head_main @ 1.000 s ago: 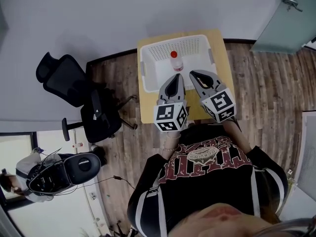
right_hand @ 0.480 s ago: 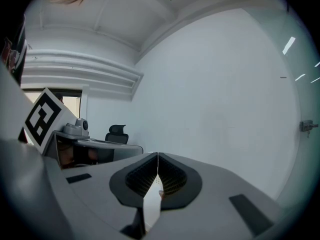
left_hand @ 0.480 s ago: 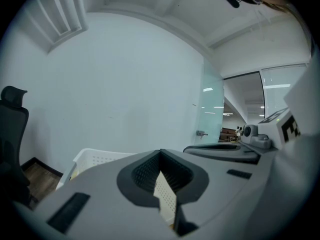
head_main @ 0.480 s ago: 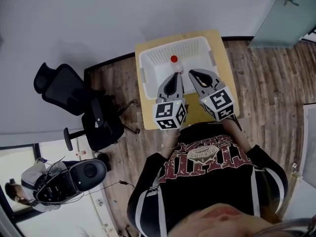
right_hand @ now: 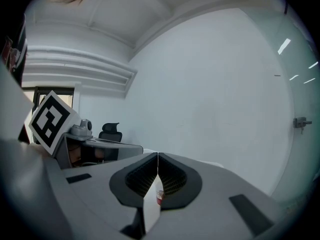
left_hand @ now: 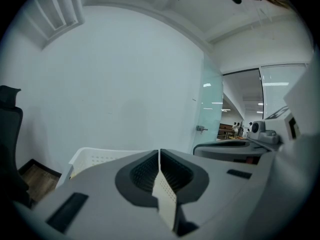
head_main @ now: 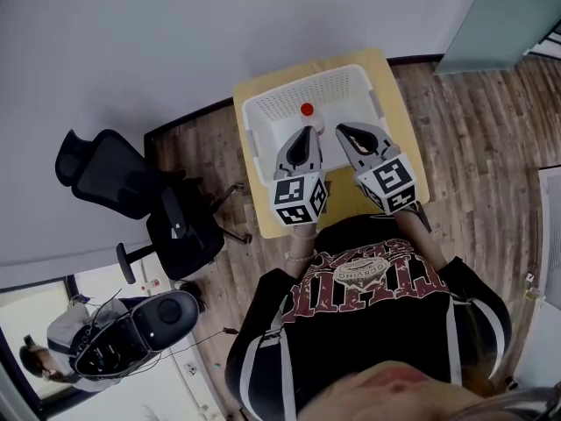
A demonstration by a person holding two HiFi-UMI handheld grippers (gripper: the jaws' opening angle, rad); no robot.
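In the head view a white perforated basket (head_main: 263, 112) stands on a small wooden table (head_main: 399, 139). Inside it stands a clear bottle with a red cap (head_main: 308, 111). My left gripper (head_main: 302, 135) hovers over the basket's near part, just short of the bottle, jaws shut and empty. My right gripper (head_main: 349, 132) hangs beside it to the right, also shut with nothing in it. In the left gripper view the gripper (left_hand: 159, 153) points at the basket's rim (left_hand: 95, 156). In the right gripper view the red cap (right_hand: 159, 196) peeks from below the shut right gripper (right_hand: 158, 156).
A black office chair (head_main: 140, 191) stands left of the table on the wooden floor. A glass door (head_main: 500, 16) with a handle is at the far right. A grey wall runs behind the table. A second person with equipment (head_main: 114, 340) sits at the lower left.
Both grippers have drifted slightly forward over the basket, closer to the bottle. Both stay shut.
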